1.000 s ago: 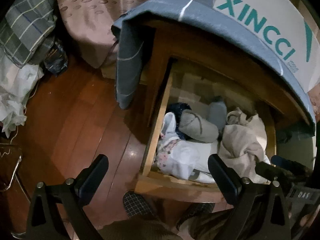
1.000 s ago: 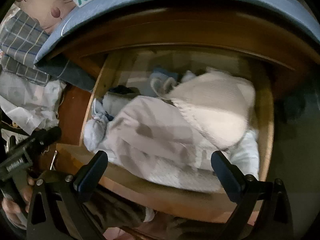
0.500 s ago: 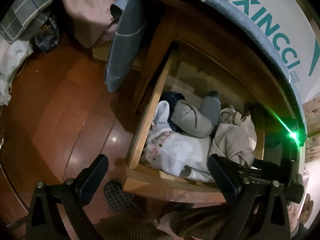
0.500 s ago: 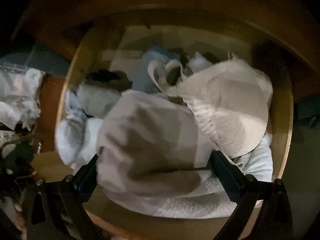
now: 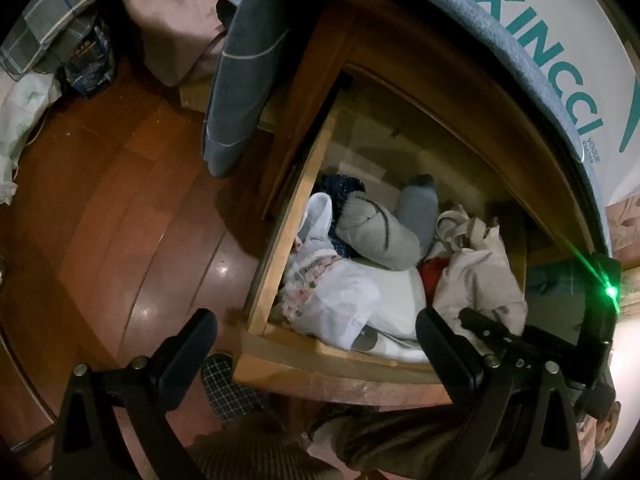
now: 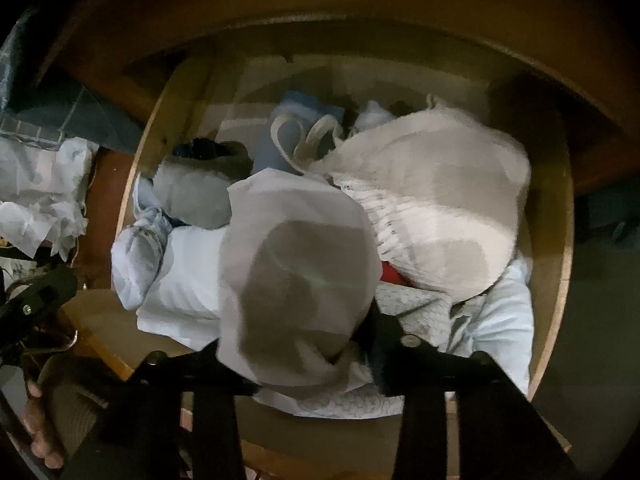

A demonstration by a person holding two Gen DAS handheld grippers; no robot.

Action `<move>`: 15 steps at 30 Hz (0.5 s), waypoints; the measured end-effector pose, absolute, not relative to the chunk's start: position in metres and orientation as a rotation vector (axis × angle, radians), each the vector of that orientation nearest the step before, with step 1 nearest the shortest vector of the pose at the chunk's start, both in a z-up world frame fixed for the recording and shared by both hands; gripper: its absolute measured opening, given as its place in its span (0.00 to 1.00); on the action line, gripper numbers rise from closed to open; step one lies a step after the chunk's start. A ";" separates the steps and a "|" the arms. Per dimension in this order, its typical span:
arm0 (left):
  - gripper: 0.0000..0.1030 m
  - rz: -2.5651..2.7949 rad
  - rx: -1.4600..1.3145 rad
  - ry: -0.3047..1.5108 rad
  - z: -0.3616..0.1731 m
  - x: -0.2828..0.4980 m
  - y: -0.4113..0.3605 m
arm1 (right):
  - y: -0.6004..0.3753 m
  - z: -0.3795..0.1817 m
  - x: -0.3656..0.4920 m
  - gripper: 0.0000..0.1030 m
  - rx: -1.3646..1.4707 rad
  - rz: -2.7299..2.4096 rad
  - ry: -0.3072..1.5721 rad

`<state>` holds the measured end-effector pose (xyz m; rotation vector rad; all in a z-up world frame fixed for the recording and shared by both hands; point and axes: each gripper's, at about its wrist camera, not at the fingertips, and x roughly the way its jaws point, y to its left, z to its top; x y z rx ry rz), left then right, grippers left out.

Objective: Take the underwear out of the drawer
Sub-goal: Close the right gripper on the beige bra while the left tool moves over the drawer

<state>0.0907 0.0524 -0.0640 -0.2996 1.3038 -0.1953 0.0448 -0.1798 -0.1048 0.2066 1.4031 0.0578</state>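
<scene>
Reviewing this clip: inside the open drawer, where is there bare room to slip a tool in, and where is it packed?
Bare drawer bottom shows only at the back, between the cabinet front and the grey roll and blue roll. The front half is packed: white floral garment, beige garment, with the right tool shut on a pale cloth.

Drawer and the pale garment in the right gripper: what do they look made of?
The drawer looks like light, unpainted wood: its side wall shows a pale raw edge, its front a darker brown. The pale garment pinched in the right gripper looks like thin, matte woven or knit cloth, probably cotton: it bunches into soft folds. The fibre cannot be told.
</scene>
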 end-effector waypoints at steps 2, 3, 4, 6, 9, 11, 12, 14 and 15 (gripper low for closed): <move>0.98 -0.196 -0.298 1.304 -0.065 0.090 0.052 | -0.184 -0.099 0.042 0.28 0.217 0.052 1.378; 0.98 -0.196 -0.293 1.304 -0.065 0.091 0.052 | -0.186 -0.097 0.041 0.27 0.219 0.047 1.369; 0.98 -0.197 -0.288 1.305 -0.065 0.091 0.051 | -0.189 -0.093 0.039 0.27 0.217 0.037 1.353; 0.98 -0.198 -0.271 1.315 -0.066 0.092 0.048 | -0.194 -0.087 0.036 0.27 0.217 0.026 1.330; 0.98 -0.202 -0.243 1.333 -0.067 0.095 0.043 | -0.205 -0.077 0.029 0.27 0.213 -0.005 1.304; 0.98 -0.212 -0.226 1.348 -0.069 0.097 0.039 | -0.218 -0.073 0.025 0.26 0.247 -0.021 1.295; 0.98 -0.217 -0.216 1.356 -0.069 0.099 0.037 | -0.223 -0.072 0.023 0.26 0.256 -0.028 1.294; 0.98 -0.225 -0.210 1.377 -0.071 0.103 0.034 | -0.234 -0.069 0.019 0.26 0.287 -0.038 1.289; 0.98 -0.230 -0.213 1.394 -0.072 0.106 0.033 | -0.238 -0.069 0.017 0.26 0.303 -0.038 1.287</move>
